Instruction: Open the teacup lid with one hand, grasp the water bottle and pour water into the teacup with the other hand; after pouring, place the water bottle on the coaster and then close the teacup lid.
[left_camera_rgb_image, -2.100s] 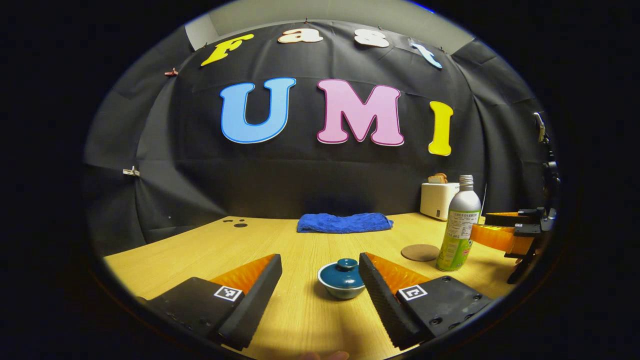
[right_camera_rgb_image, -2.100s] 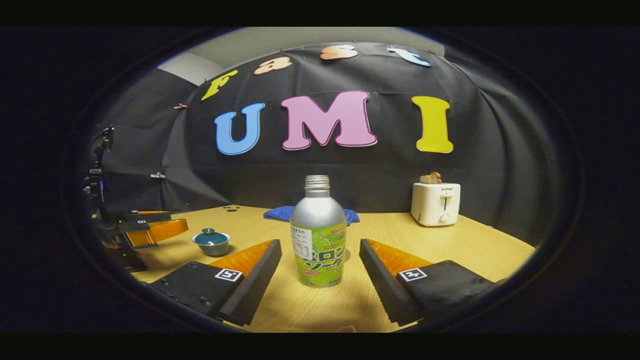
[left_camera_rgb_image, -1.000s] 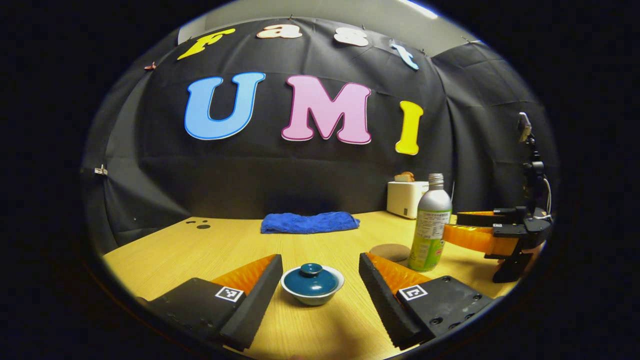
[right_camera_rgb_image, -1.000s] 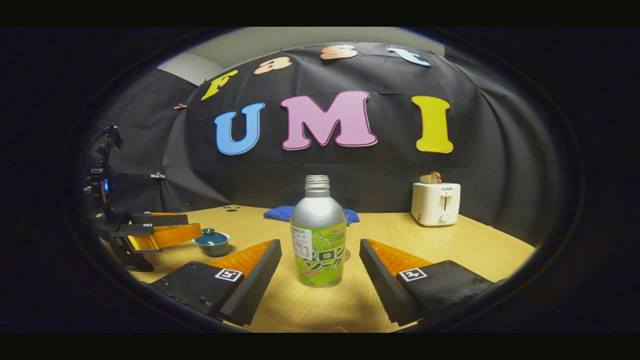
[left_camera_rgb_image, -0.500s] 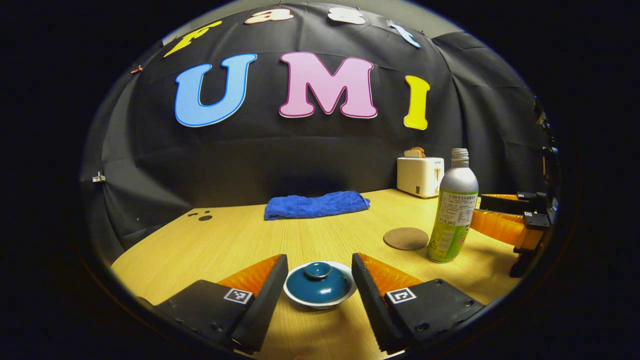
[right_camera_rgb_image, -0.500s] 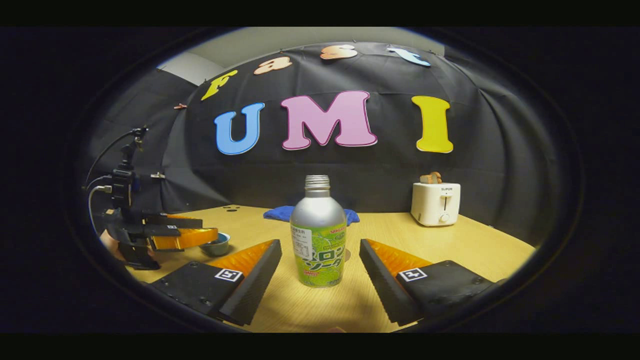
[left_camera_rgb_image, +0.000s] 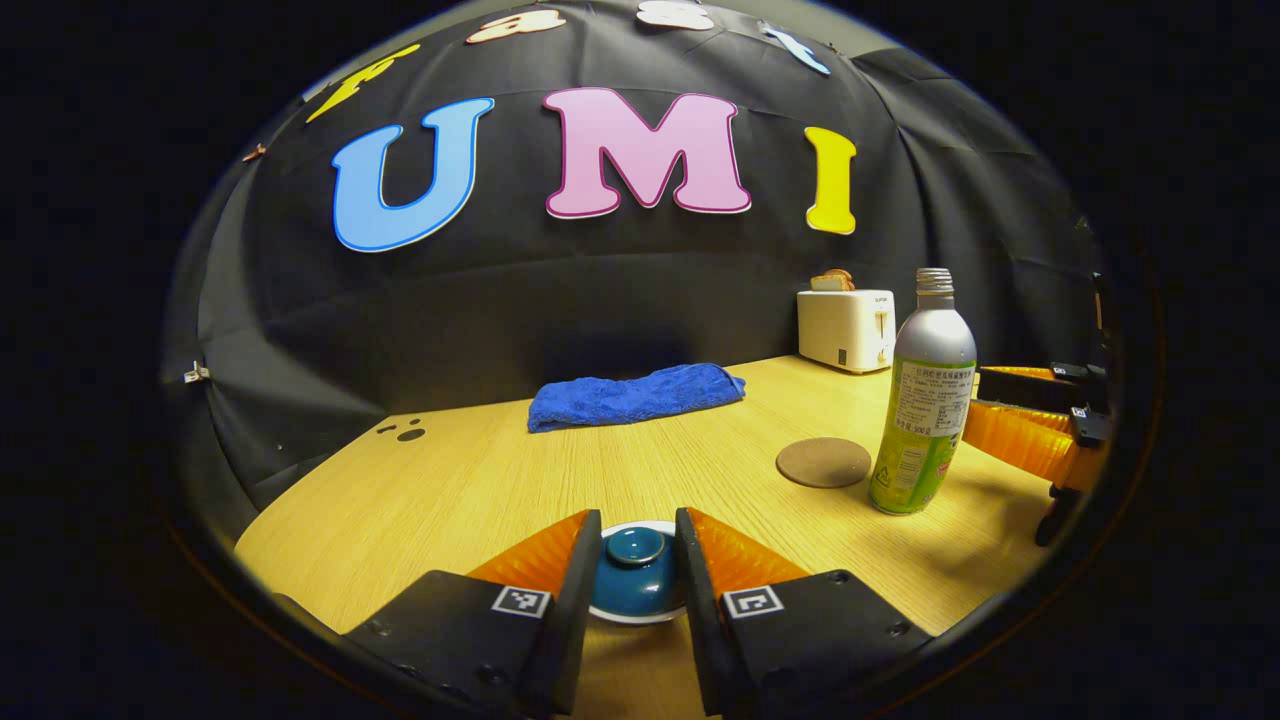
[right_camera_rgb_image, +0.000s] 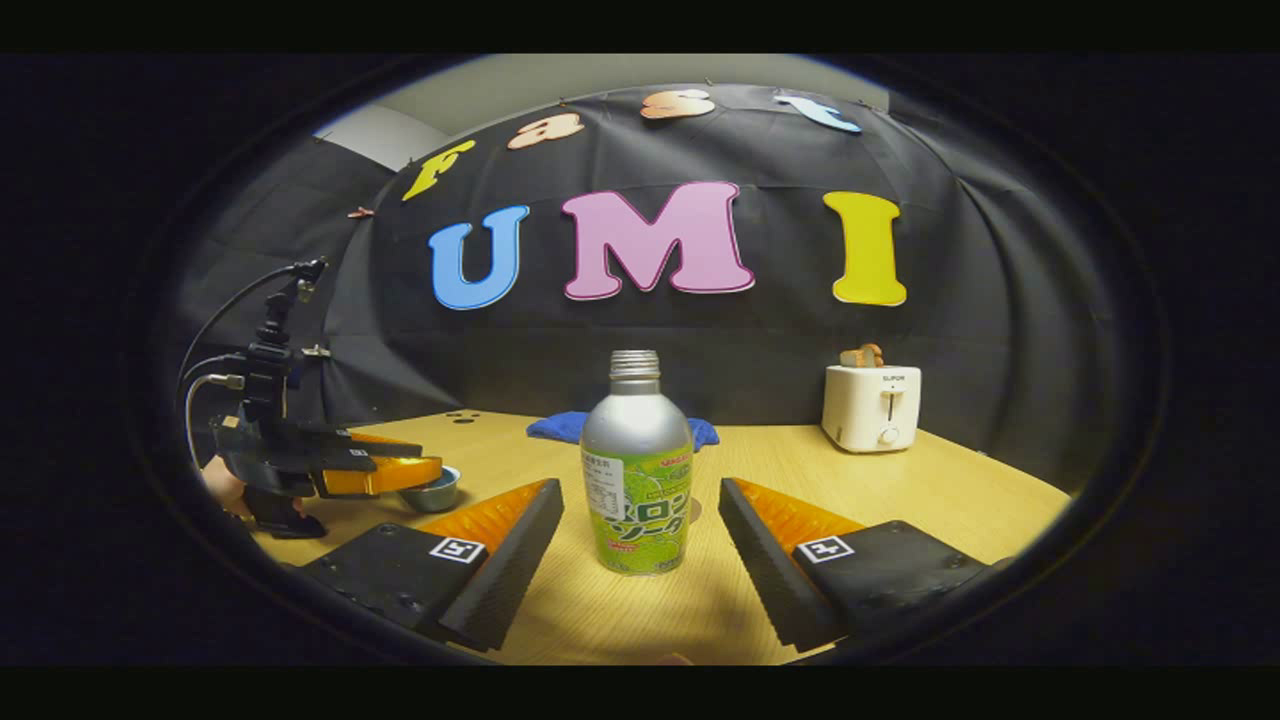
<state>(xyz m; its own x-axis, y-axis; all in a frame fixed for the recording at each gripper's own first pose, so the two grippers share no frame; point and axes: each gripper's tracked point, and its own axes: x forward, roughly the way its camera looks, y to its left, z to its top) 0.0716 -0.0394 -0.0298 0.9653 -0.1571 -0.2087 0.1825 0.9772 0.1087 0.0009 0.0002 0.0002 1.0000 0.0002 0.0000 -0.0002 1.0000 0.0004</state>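
Fingers of the left gripper closing in on the teacup lid, flanking its dome, contact not clearly made; worth squeezing evenly and lifting straight up to avoid dragging the teacup on the table. Right gripper spread wide, straddling the upright, uncapped water bottle without touching. Contents of bottle and cup impossible to tell. Coaster lying bare just beside the bottle.
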